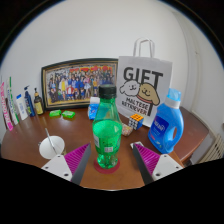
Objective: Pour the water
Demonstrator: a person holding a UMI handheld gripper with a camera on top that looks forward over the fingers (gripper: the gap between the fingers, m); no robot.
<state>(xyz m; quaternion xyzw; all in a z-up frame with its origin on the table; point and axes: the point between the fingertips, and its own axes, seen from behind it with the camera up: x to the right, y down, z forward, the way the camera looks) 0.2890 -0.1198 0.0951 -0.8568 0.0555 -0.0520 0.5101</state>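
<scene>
Green plastic bottle (107,140) stands upright on a red coaster (108,180) on the wooden table (30,140), between the fingers of the gripper (108,160) — fingers apart, a gap visible at each side, pink pads (76,157) not touching it. Likely thin-walled and smooth: it would dent under a hard squeeze and slip if wet. Best grip looks mid-body, below the shoulder (weight depends on fill, hard to judge). White cup (52,147) near, off to one side. Behind: paper bag (146,88) reading "GIFT"; blue detergent bottle (167,124) and framed photo (79,82), writing unreadable.

A glossy translucent green plastic bottle (107,135) stands on a polished wooden table (30,135) before a matt paper gift bag (145,85).
</scene>
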